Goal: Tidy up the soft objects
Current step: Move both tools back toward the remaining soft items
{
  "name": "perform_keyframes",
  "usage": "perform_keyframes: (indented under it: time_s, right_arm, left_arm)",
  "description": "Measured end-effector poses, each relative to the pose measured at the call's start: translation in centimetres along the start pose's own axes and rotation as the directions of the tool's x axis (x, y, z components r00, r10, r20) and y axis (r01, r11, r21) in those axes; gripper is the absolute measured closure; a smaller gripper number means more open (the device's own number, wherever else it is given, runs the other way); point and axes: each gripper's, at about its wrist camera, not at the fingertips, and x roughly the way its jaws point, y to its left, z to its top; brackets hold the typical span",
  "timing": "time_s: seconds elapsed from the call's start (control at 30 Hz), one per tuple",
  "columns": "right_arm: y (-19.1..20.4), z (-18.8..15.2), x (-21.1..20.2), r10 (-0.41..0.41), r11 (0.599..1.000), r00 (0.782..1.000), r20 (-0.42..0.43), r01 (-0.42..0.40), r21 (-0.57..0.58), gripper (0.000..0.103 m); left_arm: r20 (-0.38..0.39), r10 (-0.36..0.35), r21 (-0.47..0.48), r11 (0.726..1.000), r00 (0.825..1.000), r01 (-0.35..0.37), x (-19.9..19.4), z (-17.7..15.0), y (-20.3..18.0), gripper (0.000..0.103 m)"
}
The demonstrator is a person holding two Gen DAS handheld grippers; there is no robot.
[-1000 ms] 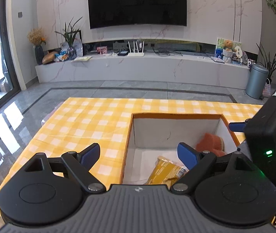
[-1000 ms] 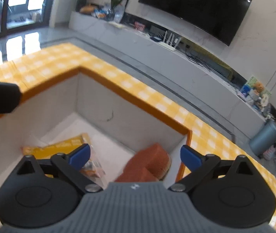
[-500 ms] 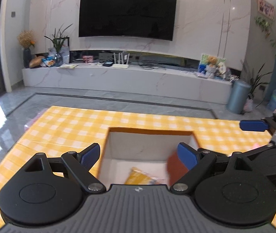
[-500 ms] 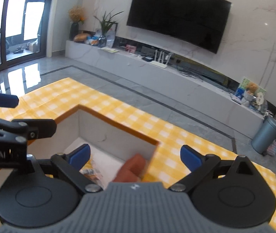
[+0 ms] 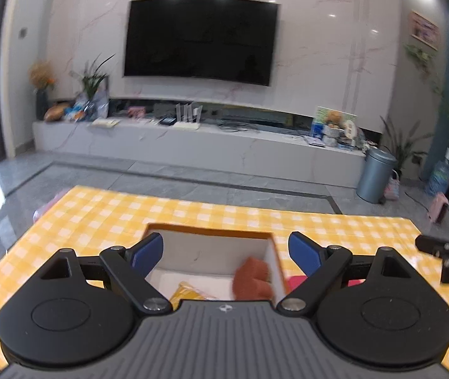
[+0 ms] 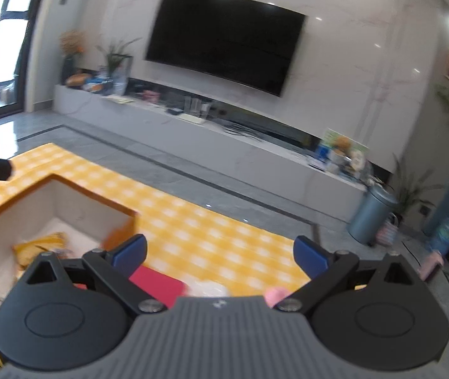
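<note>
- Left wrist view: the left tongs (image 5: 226, 251) hang spread apart and hold nothing, their blue pads above a square box (image 5: 211, 232) with an orange rim and plain white inner walls.
- Inside the box, a rust-orange sponge (image 5: 251, 278) with a coarse, blocky shape leans against the right wall; a crinkled yellow packet (image 5: 189, 290) lies flat on the floor of the box, left of the sponge.
- The box rests on a tabletop (image 5: 98, 214) covered by a yellow-and-white checked cloth.
- Right wrist view: the right tongs (image 6: 219, 254) are also apart and empty, to the right of the box.
- Just right of the box, a flat red piece (image 6: 158, 284) lies on the cloth, then a blurred clear crinkly bag (image 6: 208, 289) and a small pink item (image 6: 274, 293) beyond it, both too blurred to identify.
</note>
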Motion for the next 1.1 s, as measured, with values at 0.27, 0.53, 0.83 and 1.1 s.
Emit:
perform_keyframes:
  time_s: [0.27,0.53,0.83,1.1]
  right_arm:
    - [-9.2,-3.6,-4.2,-0.048,0.988,0.998,0.043,0.041,0.149,0.006]
    - [-16.1,-10.6,-3.4,-0.122,0.952,0.992,0.010,0.114,0.285,0.006]
    - [-21.4,-18.1,0.9,-0.132,0.871,0.985,-0.115,0.170,0.460,0.006]
    - [-22.3,-20.8,3.8,-0.090,0.836,0.980,-0.176,0.170,0.522,0.006]
  left_arm:
    - [0.046,-0.018,0.097,0.995,0.999,0.014,-2.4,0.1,-7.1,0.001]
    - [-0.017,-0.133,0.246,0.960,0.991,0.134,0.9,-3.0,-17.3,0.001]
    - [-0.096,-0.127,0.437,0.886,0.987,0.156,9.9,-12.7,-29.0,0.001]
    - [-0.260,0.030,0.384,0.920,0.965,0.075,15.8,-16.9,-28.8,0.001]
